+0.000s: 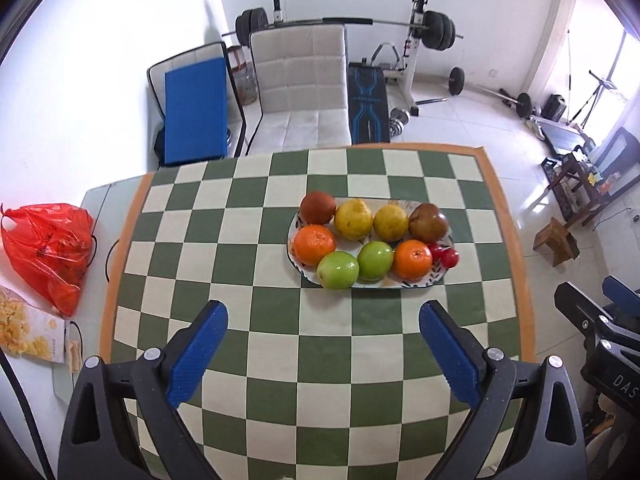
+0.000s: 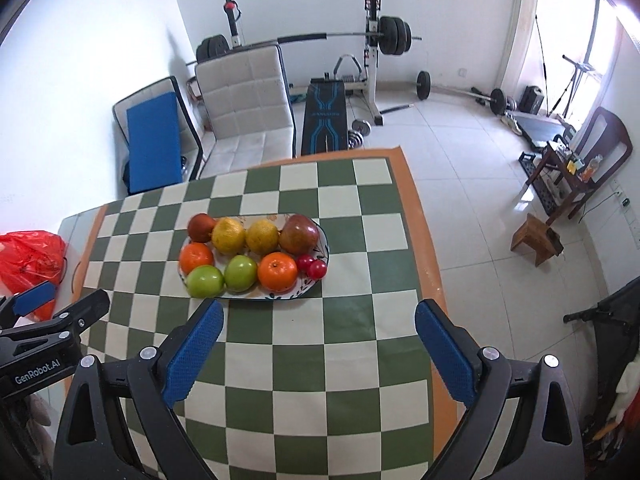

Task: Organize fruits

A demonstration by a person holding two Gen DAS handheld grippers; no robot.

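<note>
Both the left gripper [image 1: 323, 354] and right gripper [image 2: 319, 354] hang wide open and empty above the checked table [image 1: 280, 360], short of the full fruit plate [image 1: 420, 282]; sorting looks finished, leaving little to do.

At the left edge of the right wrist view, the black body of the left gripper [image 2: 38, 304] carries white lettering, "GenRobot.AI". At the right edge of the left wrist view, the right gripper [image 1: 612, 320] shows "DAS", cut off. The weight bench [image 2: 325, 120] print is perhaps a brand, too blurred to read.
</note>
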